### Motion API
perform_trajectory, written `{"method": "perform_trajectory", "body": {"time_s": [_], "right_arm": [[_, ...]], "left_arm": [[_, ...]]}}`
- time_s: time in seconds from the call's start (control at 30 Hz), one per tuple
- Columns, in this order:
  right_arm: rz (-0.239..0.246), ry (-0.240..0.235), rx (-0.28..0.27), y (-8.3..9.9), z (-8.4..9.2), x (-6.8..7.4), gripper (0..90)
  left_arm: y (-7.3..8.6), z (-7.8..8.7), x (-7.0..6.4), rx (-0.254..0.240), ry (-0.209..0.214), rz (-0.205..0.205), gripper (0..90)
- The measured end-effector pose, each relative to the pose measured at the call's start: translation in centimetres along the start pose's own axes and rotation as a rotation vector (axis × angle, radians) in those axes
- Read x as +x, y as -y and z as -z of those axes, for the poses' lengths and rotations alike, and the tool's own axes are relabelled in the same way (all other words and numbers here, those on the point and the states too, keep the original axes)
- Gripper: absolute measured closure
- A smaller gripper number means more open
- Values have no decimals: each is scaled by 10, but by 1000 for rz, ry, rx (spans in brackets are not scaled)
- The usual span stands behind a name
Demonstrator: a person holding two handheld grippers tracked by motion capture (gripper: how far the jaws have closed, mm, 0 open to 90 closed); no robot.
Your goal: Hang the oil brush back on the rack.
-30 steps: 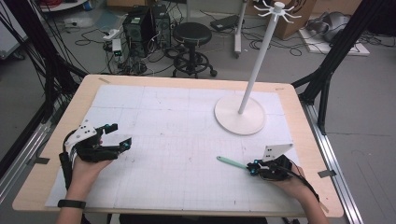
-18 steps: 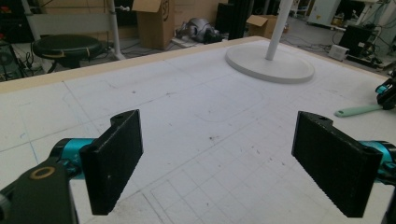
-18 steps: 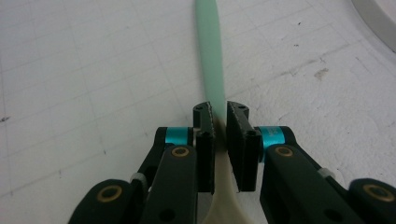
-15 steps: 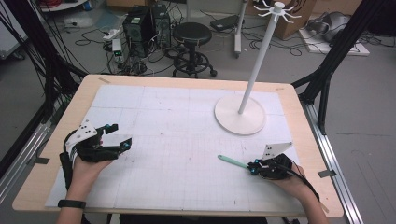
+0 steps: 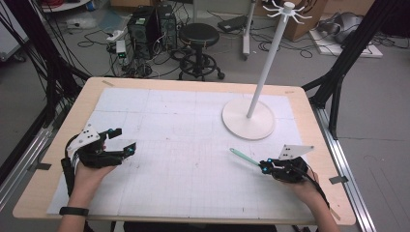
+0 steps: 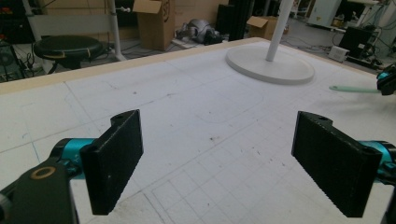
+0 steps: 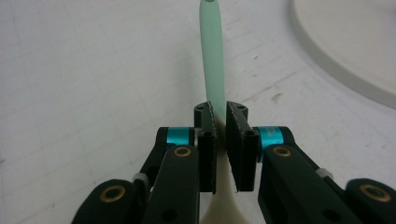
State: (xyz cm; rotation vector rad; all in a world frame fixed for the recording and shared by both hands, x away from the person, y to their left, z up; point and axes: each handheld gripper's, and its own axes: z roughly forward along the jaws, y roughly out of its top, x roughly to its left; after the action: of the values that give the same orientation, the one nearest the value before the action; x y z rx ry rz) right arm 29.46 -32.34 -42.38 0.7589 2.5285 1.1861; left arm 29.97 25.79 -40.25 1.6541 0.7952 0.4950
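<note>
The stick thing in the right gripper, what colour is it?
The stick is pale mint green, turning cream where it widens below the jaws. The right gripper view shows it best.

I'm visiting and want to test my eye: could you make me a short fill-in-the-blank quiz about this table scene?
1. The right claw is shut on a pale ____ stick.
2. The left claw stands ____, with nothing between its jaws.
3. The white stand has a ____ base on the table.
4. In the high view the stand is nearer the ____ claw.

Missing words: green; open; round; right
</note>
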Motion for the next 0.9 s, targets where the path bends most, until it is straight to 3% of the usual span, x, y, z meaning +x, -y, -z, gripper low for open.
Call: {"method": "perform_trajectory", "body": {"time_s": [0.1, 0.13, 0.4, 0.53, 0.7, 0.8, 0.9], "right_arm": [[-12, 23, -22, -2, 4, -1, 833], [-36, 42, -57, -4, 10, -3, 833], [-98, 119, -160, -14, 33, -12, 833], [-118, 139, -200, -20, 42, -14, 833], [-134, 196, -263, -37, 65, -22, 833], [-143, 227, -336, -53, 87, -27, 833], [-141, 249, -364, -62, 98, -30, 833]], "left_arm": [[0, 1, 0, -3, 0, -1, 171], [0, 1, 1, -6, -1, 1, 171], [-1, 2, 1, -14, 9, 4, 168], [-1, 3, 2, -12, 10, 6, 165], [-2, 5, 3, -12, 10, 10, 165], [-2, 6, 4, -16, 11, 12, 165], [-2, 6, 4, -15, 12, 16, 165]]}}
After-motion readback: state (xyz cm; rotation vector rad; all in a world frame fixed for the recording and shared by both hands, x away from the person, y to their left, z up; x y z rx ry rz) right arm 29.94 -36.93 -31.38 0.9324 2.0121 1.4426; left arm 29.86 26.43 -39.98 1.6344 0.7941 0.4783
